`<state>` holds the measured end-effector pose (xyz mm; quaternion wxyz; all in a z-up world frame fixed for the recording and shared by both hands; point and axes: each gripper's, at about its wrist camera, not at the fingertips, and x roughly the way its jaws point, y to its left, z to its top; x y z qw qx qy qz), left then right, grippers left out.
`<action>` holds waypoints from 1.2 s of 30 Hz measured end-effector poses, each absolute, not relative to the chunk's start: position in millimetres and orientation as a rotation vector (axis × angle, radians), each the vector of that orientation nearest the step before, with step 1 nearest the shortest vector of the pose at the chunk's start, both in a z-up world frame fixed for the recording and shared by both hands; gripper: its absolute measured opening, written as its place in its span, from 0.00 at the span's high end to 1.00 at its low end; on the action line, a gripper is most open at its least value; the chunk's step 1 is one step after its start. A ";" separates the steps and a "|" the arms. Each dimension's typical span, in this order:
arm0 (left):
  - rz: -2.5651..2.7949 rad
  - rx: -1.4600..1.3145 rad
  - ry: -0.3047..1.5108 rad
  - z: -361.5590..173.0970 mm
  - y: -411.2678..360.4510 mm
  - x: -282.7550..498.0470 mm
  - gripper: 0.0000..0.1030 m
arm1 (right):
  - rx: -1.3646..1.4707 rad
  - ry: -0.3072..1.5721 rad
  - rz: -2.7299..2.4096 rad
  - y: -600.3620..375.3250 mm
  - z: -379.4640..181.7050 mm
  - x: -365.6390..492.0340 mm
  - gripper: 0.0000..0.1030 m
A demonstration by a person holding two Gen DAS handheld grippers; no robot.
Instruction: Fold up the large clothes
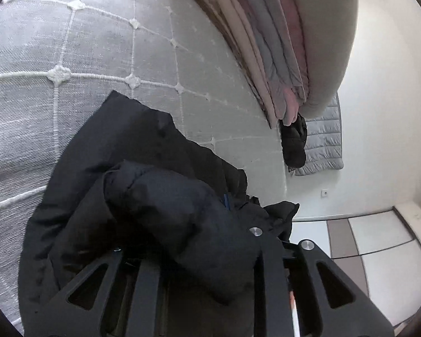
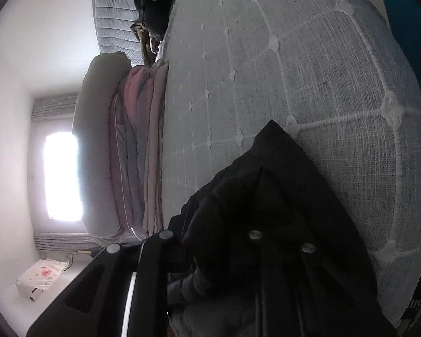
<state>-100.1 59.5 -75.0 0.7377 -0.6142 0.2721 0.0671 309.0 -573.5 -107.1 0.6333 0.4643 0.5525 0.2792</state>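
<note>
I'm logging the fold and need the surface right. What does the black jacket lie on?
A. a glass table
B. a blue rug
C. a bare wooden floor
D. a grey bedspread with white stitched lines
D: in the left wrist view the black jacket rests on the grey bedspread, whose white stitched lines form a grid with knots at the crossings; the right wrist view shows the same.

Close wrist views — shared bed [image 1: 70,56]
</note>
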 end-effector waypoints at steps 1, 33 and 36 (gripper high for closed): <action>0.125 -1.351 0.576 -67.5 59.1 -102.1 0.72 | 1.063 1.253 0.664 -576.4 -101.6 305.1 0.60; 0.229 -0.885 0.451 6.5 -14.7 -88.1 0.25 | 0.335 1.049 0.824 -382.5 4.9 264.1 0.25; 0.286 -0.807 0.490 -1.1 -14.6 -74.1 0.25 | 0.162 0.850 0.711 -397.6 14.4 246.2 0.15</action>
